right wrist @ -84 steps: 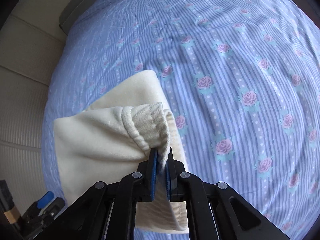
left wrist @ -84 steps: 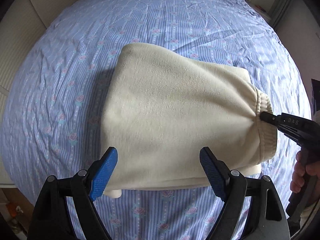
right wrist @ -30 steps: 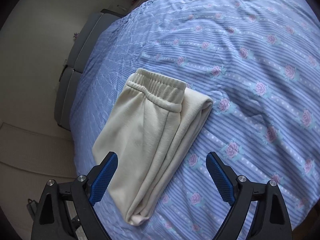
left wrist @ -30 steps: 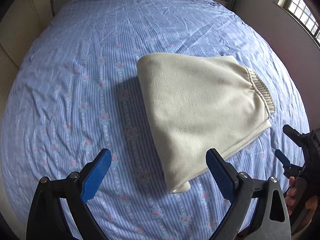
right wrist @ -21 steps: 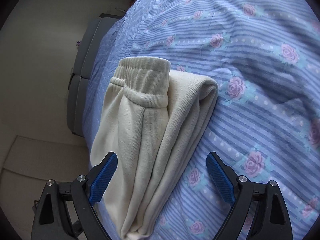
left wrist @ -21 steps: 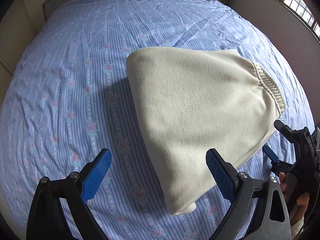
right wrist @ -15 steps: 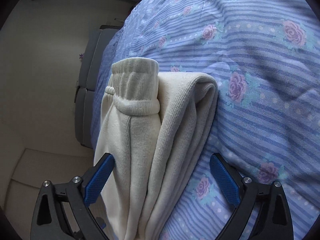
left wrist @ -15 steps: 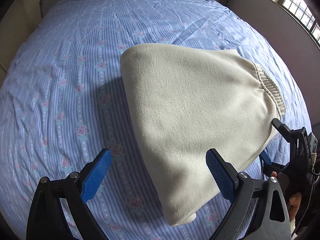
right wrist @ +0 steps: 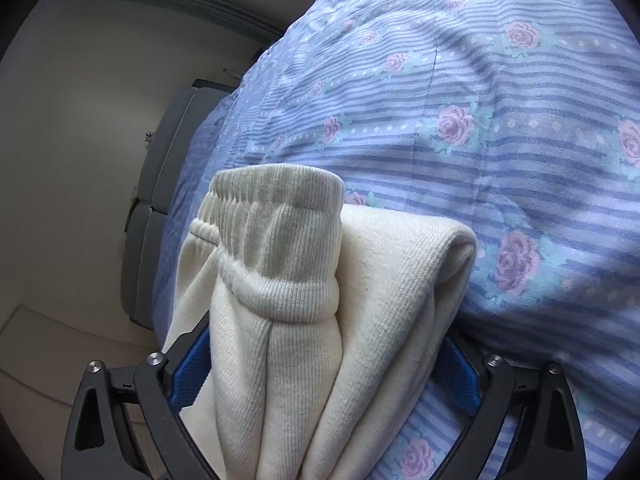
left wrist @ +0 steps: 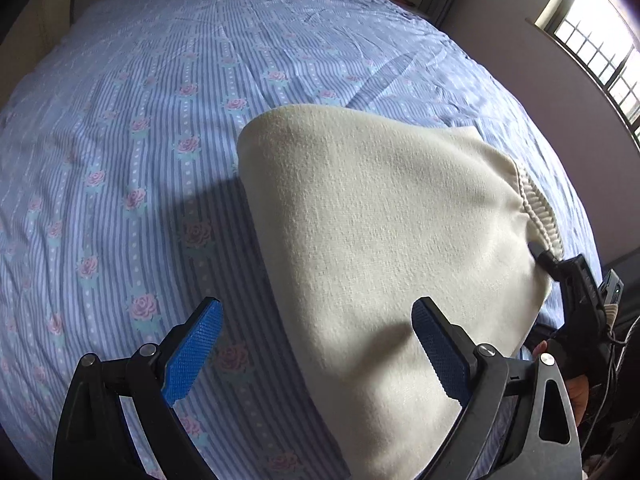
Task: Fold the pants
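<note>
The cream pants (left wrist: 384, 240) lie folded into a thick bundle on the blue flowered bedsheet (left wrist: 160, 100). My left gripper (left wrist: 316, 354) is open, low over the bundle's near left edge, empty. My right gripper (right wrist: 324, 364) is open with its jaws either side of the folded stack (right wrist: 320, 340), one above and one below, just short of the ribbed waistband (right wrist: 276, 236). In the left wrist view the right gripper (left wrist: 548, 260) reaches the bundle's right end beside the waistband (left wrist: 538, 208).
The bed's grey headboard (right wrist: 160, 184) stands at the far end. A wall with a window (left wrist: 600, 32) runs along the right side of the bed. Bare sheet surrounds the bundle on the left and far sides.
Both grippers moved in toward the bundle. The right gripper, open a little away from the pants, has slid its jaws around the bundle's waistband end. The left gripper came lower and closer.
</note>
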`<act>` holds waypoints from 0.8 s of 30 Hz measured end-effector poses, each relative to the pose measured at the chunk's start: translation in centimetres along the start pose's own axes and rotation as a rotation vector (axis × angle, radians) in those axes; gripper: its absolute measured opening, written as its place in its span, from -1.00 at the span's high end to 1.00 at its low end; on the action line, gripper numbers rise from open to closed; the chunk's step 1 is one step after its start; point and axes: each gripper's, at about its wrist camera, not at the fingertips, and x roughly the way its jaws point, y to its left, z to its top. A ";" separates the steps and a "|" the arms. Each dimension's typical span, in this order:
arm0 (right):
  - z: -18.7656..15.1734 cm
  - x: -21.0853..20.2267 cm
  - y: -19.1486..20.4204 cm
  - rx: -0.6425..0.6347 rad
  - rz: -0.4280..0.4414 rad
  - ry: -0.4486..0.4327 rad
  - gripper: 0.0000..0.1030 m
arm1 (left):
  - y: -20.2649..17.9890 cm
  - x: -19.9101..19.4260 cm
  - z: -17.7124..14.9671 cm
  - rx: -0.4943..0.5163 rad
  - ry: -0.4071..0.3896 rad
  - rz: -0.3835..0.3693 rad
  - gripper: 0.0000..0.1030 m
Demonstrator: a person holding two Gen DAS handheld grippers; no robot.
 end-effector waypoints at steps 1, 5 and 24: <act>0.2 -0.2 -0.1 0.002 -0.008 0.006 -0.59 | 0.3 0.0 0.3 -0.007 -0.004 -0.018 -0.87; 0.6 -0.8 -0.7 0.005 -0.006 0.051 -0.15 | 0.6 0.7 1.4 0.022 -0.010 -0.068 -0.87; 1.7 1.2 1.7 -0.099 -0.127 0.096 -0.13 | 2.3 7.7 6.4 -0.120 0.084 -0.366 -0.18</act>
